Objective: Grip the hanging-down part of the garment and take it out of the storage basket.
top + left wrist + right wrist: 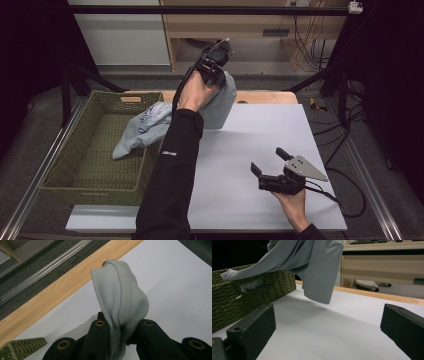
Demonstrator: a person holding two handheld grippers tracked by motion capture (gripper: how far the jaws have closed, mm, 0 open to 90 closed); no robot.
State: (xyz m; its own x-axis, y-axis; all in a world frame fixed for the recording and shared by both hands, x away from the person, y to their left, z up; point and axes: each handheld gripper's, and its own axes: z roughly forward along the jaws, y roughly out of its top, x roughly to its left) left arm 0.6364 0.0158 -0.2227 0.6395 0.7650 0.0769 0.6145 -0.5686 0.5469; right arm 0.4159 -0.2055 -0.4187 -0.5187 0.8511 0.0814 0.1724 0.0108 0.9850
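A pale grey garment (220,102) hangs above the far side of the table, one end draping over the rim of the woven basket (70,165). My left gripper (214,67) is raised high and shut on a fold of the garment (122,302), which bulges out between the black jaws. My right gripper (267,162) hovers low over the near right of the white table top (250,150), jaws wide apart with nothing between them. From the right gripper view the garment (317,267) dangles ahead, just above the table, with its sleeve reaching to the basket (242,297).
The olive basket sits at the left of the table, its floor bare. A wooden strip (270,96) edges the table's far side. A wooden cabinet (240,25) and cables (310,45) stand beyond, on the floor.
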